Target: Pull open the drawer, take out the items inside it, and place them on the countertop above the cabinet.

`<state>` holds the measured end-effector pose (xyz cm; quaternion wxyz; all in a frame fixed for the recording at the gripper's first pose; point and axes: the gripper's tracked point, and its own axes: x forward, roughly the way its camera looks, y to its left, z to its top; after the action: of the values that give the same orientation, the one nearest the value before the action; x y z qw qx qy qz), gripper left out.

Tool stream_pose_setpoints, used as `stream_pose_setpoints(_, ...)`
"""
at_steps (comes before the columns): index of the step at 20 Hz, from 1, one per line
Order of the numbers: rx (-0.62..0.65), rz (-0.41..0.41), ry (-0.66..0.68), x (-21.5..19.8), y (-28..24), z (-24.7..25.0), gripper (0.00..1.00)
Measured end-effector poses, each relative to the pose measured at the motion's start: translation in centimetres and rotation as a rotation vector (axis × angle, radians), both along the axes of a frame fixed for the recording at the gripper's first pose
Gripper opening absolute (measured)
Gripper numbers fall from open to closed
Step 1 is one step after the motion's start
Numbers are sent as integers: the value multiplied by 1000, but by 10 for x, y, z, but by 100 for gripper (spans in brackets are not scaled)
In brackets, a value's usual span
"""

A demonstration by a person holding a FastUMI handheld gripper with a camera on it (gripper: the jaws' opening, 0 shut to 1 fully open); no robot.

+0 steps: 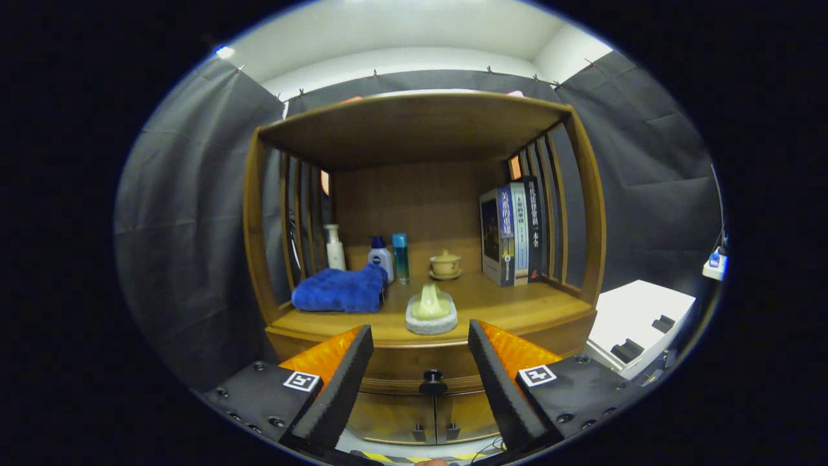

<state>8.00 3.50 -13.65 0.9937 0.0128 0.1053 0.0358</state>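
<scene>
Wooden cabinet's drawer [432, 372] looks closed, though its seam is hard to see. Its dark knob [433, 382] sits between the fingers of the tongs [420, 362], straight ahead; they are spread wide, pinching nothing. Above the knob, the worktop [517, 310] carries a blue cloth [339, 290].

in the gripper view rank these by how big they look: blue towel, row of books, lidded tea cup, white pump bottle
1. row of books
2. blue towel, close to the books in area, and nearer the camera
3. white pump bottle
4. lidded tea cup, about alike with the bottle

The gripper is open, its fingers either side of the drawer knob.
</scene>
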Motion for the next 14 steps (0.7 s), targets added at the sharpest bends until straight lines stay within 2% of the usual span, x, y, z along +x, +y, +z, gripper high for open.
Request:
stream_pose_setpoints(6,-16,40,-96,-39,3,74,96)
stream_pose_setpoints(14,-57,82,-168,-81,6,123,96)
